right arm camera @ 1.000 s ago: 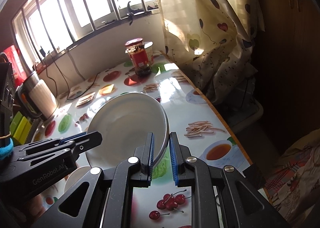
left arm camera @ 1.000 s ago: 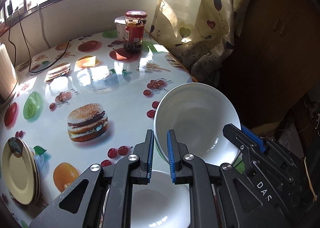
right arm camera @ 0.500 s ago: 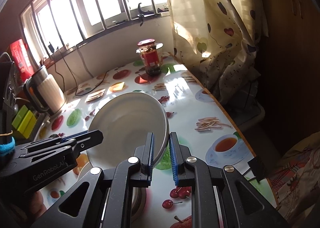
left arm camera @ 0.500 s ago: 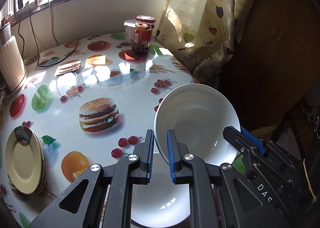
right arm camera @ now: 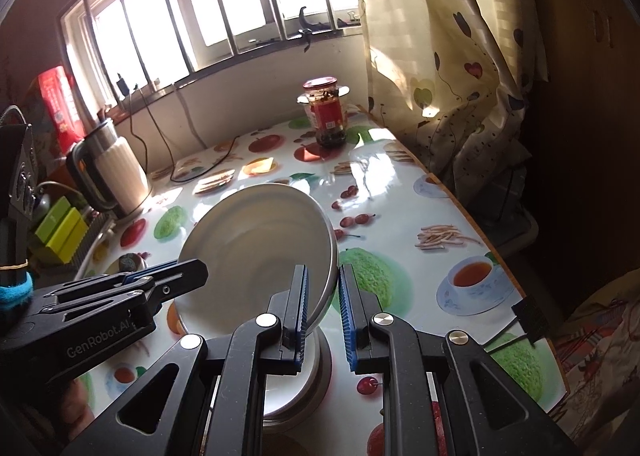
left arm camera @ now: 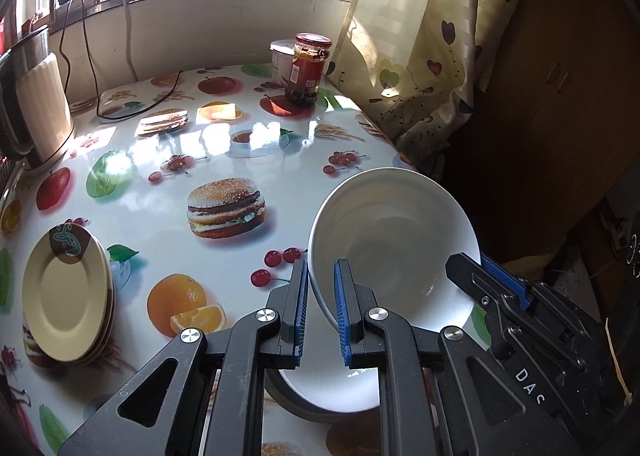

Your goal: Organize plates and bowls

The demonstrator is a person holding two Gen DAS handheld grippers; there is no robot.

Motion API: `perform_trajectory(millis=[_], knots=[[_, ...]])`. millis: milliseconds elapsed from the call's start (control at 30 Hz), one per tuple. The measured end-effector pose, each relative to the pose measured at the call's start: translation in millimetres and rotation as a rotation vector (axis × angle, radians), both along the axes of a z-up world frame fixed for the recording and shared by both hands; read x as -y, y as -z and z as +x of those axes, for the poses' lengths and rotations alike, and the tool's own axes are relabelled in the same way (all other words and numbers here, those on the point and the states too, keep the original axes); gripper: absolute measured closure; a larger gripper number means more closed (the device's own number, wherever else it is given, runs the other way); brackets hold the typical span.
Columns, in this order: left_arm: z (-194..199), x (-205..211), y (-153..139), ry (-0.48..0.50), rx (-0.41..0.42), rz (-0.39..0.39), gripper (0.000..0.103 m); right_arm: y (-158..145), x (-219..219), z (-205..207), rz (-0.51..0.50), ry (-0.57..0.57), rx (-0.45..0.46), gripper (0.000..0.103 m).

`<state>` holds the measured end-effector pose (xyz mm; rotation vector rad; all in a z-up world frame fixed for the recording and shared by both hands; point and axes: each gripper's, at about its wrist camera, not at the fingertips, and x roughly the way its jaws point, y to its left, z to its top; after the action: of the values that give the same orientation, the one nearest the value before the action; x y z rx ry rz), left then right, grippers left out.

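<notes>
The bowl (left arm camera: 394, 244) hangs tilted above a second bowl (left arm camera: 332, 384) on the surface (left arm camera: 160, 192). Left of the bowl lies a stack of plates (left arm camera: 66, 292). Behind the bowl, at the far edge, stands a jar (left arm camera: 308, 68); far left of the bowl, a kettle (left arm camera: 38, 112).

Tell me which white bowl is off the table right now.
The tilted white bowl, gripped at opposite rim edges by the left gripper and right gripper. The other white bowl sits directly below it, upright on the table.
</notes>
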<state>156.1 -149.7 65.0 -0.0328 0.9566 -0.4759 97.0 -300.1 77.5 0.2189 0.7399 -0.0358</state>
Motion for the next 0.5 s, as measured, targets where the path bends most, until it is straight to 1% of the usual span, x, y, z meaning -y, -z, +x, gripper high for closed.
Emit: perform_trajectory(millis=[300,500], knots=[[-10,-14,5,-0.019,-0.006,0.003,0.089,9,-15,-7,0.004,-0.025,-0.016,0.087],[-14,-20,13,-0.024,-0.023,0.004,0.089,15,-20,-11,0.008,-0.032,-0.027,0.087]])
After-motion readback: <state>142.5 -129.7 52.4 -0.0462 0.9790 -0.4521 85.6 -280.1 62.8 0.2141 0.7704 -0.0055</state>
